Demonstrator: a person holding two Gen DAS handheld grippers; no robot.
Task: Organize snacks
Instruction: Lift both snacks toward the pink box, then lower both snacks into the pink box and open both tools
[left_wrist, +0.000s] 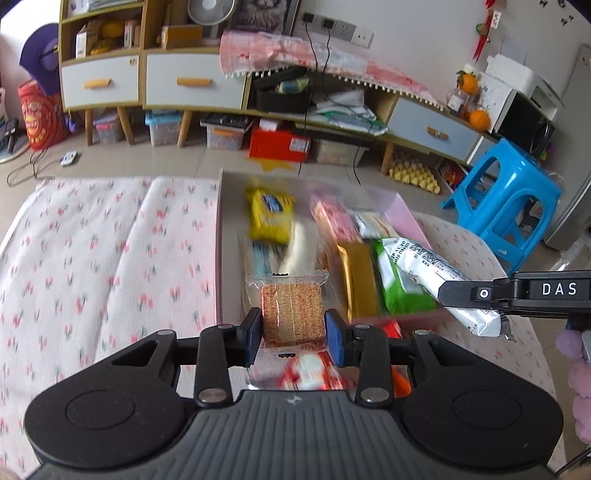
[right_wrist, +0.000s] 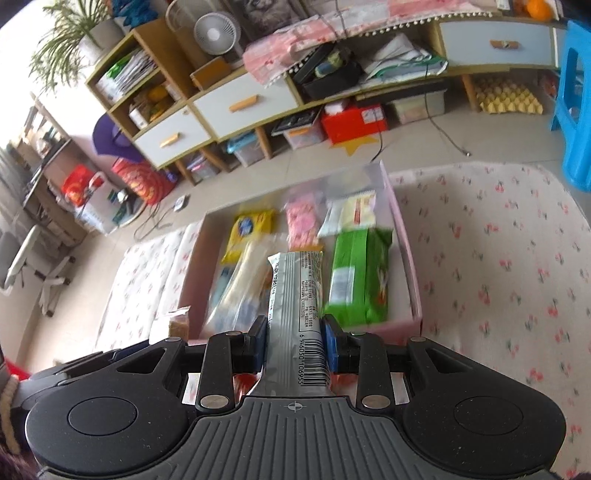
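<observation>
Snacks mostly sit in the pink box (right_wrist: 406, 258). My left gripper (left_wrist: 293, 328) grips a cracker pack (left_wrist: 291, 314), right gripper (right_wrist: 293, 343) clamps a silver bar (right_wrist: 295, 295); both unplaced.

Table w/ floral cloth (left_wrist: 110, 236); pink box (right_wrist: 404, 236) sits directly on cloth, snack packs inside.

floral cloth (left_wrist: 92, 240) | blue stool (left_wrist: 506, 199) | fan (right_wrist: 216, 35) | red box (left_wrist: 279, 144)

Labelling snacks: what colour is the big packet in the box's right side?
Bright green packet, clearest in right wrist view.
</observation>
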